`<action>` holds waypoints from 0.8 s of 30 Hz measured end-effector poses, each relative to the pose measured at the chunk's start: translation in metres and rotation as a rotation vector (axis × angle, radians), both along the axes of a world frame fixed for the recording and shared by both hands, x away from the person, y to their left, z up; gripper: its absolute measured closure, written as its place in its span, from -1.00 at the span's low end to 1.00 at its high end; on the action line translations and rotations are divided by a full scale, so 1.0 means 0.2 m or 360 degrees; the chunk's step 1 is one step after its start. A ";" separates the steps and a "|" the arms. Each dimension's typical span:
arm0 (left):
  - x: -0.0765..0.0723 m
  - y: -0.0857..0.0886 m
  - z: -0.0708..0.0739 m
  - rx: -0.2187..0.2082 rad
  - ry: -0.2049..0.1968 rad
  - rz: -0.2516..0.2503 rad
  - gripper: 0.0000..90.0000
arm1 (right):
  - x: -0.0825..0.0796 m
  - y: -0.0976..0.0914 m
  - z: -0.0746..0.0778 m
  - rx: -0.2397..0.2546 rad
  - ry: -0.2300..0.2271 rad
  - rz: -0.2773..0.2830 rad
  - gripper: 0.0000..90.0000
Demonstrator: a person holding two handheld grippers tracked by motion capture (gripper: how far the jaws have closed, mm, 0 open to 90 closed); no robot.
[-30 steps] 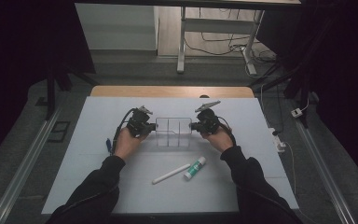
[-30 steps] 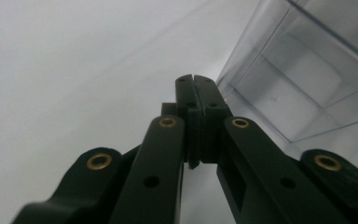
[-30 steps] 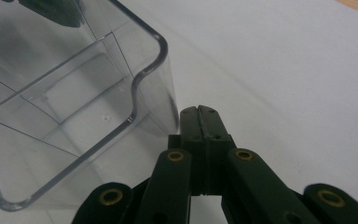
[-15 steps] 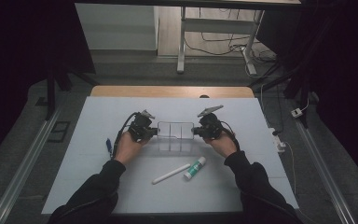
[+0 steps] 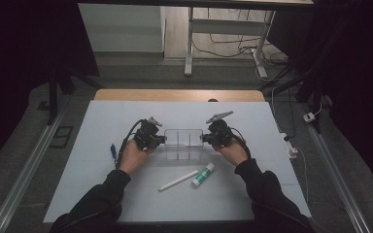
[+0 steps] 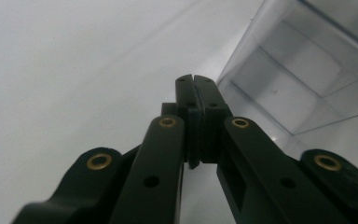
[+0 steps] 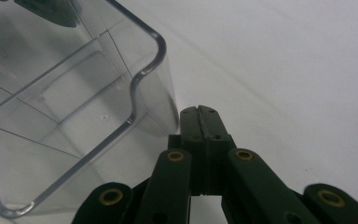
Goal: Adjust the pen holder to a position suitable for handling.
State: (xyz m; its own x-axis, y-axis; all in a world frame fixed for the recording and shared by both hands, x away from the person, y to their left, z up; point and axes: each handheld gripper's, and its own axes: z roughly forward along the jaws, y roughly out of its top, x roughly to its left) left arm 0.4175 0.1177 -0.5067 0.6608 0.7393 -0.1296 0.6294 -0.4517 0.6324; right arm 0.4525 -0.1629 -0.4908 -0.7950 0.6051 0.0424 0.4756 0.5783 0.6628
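Note:
A clear plastic divided box [image 5: 183,143] stands at the middle of the white table. My left gripper [image 5: 162,140] is at the box's left end, its jaws pressed together with nothing between them. In the left gripper view the shut tips [image 6: 195,80] lie just beside the clear box wall [image 6: 303,70]. My right gripper [image 5: 205,139] is at the box's right end, also shut and empty. In the right gripper view its tips [image 7: 199,112] sit close by the box's rounded corner [image 7: 144,70]; whether they touch it I cannot tell.
A white stick-shaped tube [image 5: 178,180] and a white tube with a green cap [image 5: 203,175] lie on the table in front of the box. A blue pen [image 5: 112,150] lies left of my left hand. The table's wooden far edge [image 5: 175,95] is behind.
Both grippers have shifted slightly toward the near side at the two ends of the box. Their jaws have stayed shut.

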 end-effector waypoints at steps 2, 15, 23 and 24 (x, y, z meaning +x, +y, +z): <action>0.00 0.00 0.00 -0.0002 0.0000 -0.0001 0.97 | 0.00 0.00 0.00 -0.0008 0.0002 0.0002 0.99; -0.01 0.06 0.03 -0.0058 -0.0030 0.0013 0.65 | -0.03 -0.02 0.03 0.0002 -0.0047 -0.0041 0.81; -0.09 0.12 0.10 -0.0002 -0.0081 -0.0001 0.28 | -0.11 -0.10 0.10 0.0088 -0.0070 -0.0061 0.58; -0.09 0.12 0.10 -0.0002 -0.0081 -0.0001 0.25 | -0.12 -0.11 0.10 0.0090 -0.0077 -0.0057 0.55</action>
State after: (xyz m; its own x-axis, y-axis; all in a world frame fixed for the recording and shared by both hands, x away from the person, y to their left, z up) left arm 0.3993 0.1413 -0.4865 0.6671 0.7387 -0.0967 0.5959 -0.4511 0.6644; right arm 0.4280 -0.1845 -0.4699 -0.7750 0.6307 0.0396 0.4619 0.5226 0.7167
